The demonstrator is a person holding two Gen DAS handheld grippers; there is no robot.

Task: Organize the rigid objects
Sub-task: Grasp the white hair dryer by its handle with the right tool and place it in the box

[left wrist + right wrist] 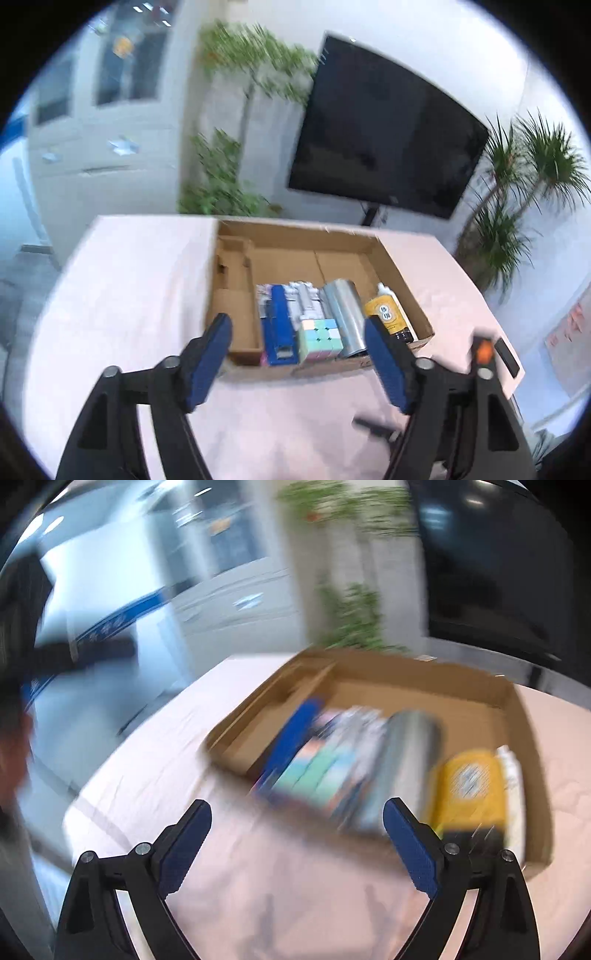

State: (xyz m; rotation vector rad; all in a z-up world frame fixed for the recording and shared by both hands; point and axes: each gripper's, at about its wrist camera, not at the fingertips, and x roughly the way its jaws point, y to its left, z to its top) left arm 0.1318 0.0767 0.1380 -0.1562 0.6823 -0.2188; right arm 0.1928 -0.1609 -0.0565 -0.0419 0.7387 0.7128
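An open cardboard box sits on a table with a pink cloth. In its near end lie, side by side, a blue stapler, a pastel cube, a silver cylinder and a yellow-labelled bottle. My left gripper is open and empty, just in front of the box's near wall. In the blurred right wrist view the same box holds the stapler, cylinder and bottle. My right gripper is open and empty, before the box.
A large dark screen stands behind the table, with potted plants to its right and greenery to its left. A white device lies at the table's right edge. The far half of the box floor is bare cardboard.
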